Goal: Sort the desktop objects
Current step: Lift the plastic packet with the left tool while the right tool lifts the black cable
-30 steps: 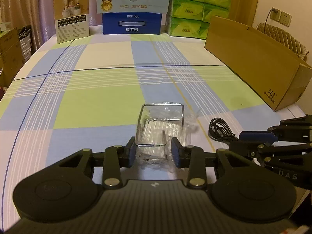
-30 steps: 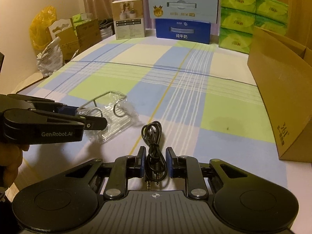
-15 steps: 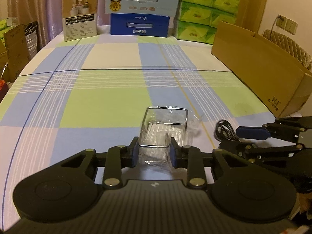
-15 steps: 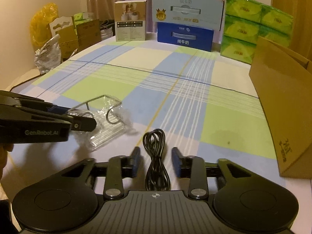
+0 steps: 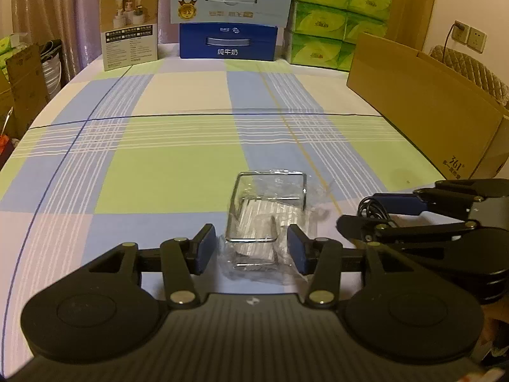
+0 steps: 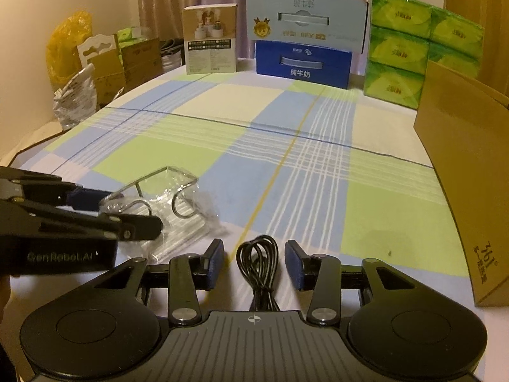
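Cable (image 6: 258, 262) between wide-open right gripper (image 6: 253, 262) jaws

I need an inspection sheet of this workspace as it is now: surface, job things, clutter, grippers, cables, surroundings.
Surface: checked tablecloth, flat, pastel squares.
Job's things: wire rack in clear plastic wrap, lying on the cloth between the left gripper's fingers.
Clutter: nothing seen loose on the cloth.
Grippers: left gripper open around the rack; right gripper open around the cable.
Cables: coiled black cable, on the cloth.
Surroundings: open cardboard box at right; milk cartons and tissue packs at the far edge.
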### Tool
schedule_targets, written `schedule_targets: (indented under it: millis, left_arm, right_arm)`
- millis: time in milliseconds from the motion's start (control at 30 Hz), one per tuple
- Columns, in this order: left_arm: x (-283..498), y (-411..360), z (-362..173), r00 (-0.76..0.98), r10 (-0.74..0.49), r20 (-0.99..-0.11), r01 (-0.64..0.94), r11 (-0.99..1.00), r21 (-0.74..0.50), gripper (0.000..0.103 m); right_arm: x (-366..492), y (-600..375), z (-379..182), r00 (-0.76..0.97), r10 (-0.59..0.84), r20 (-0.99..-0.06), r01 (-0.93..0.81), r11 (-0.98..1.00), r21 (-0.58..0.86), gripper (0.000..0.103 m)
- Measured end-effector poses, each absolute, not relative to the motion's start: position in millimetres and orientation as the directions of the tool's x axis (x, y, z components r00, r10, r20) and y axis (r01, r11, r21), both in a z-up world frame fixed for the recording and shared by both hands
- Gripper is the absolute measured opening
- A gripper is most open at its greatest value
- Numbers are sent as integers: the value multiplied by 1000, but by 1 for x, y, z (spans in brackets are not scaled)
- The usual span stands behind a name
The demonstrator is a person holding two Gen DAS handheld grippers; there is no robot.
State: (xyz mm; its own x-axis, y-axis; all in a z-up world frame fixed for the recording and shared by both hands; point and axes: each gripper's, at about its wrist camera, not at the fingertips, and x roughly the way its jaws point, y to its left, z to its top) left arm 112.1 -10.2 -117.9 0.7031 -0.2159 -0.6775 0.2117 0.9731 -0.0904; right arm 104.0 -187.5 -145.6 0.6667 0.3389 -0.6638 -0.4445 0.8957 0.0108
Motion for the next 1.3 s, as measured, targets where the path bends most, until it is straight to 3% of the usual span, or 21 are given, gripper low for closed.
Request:
schedule_targets:
  millis: [33, 67, 533, 733, 1300]
  left_arm:
    - [112, -11, -118, 703, -217, -677, 213, 973, -90, 45]
    - [112, -11, -118, 703, -217, -677, 215, 973, -88, 46]
    - [118, -14, -120, 704, -225, -674, 221, 971, -93, 49]
    - [117, -14, -117, 702, -232, -674, 212, 971, -112, 27]
    - [108, -15, -106, 702, -212, -679, 181, 976, -117, 26]
  right_arm:
    - [103, -187, -145, 666, 338, -665, -444, 896, 10, 27]
    - [103, -186, -144, 663, 338, -667, -445, 896, 12, 25]
    - [99, -194, -138, 661, 334, -672, -406, 912, 53, 21]
    - [100, -196, -136, 661, 337, -670, -394, 916, 71, 21]
    - [90, -200, -118, 689, 340, -640, -385, 920, 74, 20]
